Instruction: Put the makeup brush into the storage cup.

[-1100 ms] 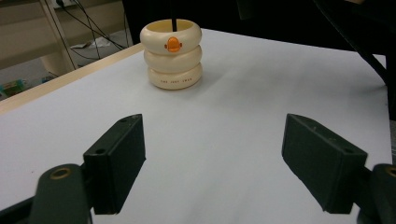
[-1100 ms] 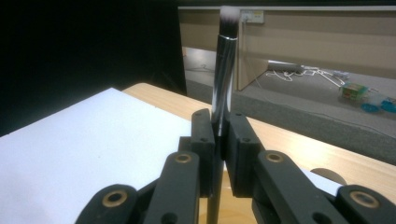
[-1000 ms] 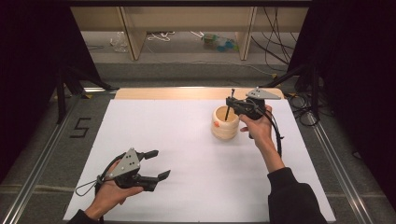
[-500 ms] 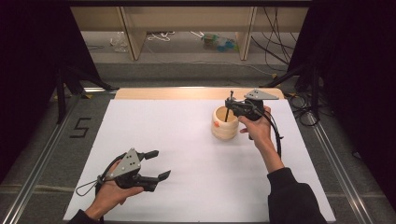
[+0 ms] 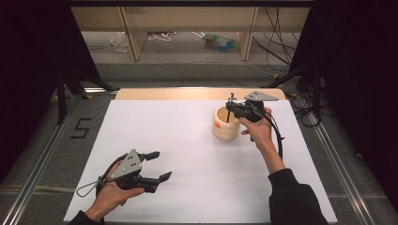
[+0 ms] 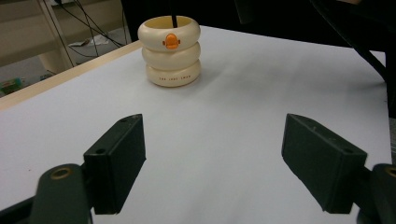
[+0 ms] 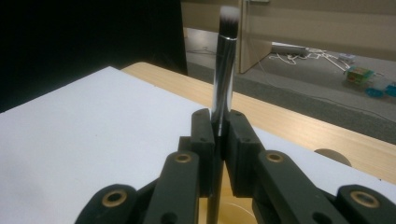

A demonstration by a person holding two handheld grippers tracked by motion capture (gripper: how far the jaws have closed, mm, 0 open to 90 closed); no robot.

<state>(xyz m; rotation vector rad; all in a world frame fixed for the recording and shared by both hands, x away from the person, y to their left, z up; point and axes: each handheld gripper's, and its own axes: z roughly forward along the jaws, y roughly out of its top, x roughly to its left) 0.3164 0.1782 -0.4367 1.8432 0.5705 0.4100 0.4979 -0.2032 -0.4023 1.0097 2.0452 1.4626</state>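
A white-covered table (image 5: 187,154) seen from above, with a person's forearms coming in from the near edge. The right tool (image 5: 231,107), held in the right hand (image 5: 256,129), hovers over a cream-coloured cup (image 5: 225,124) shaped like three stacked rings, which stands on the right half of the table toward the far edge. Its jaws are clenched on a makeup brush (image 7: 223,84) with a shiny metal collar and a white-tipped tuft. The brush stands upright, bristles up, and its dark handle runs down into the mouth of the cup. A black cable (image 5: 278,136) loops from this tool along the wrist.

The left tool (image 5: 159,165) rests in the left hand (image 5: 110,197) near the front left corner, well apart from the cup, its jaws released and wide with nothing between them. In the left gripper view, bare white table lies between those jaws and the cup, which bears a small orange mark (image 6: 171,41) on its top ring.

Beyond the table's wooden far edge (image 5: 187,93) are a grey floor, loose cords and wooden shelf legs. A "5" (image 5: 80,127) is marked on the floor at left.
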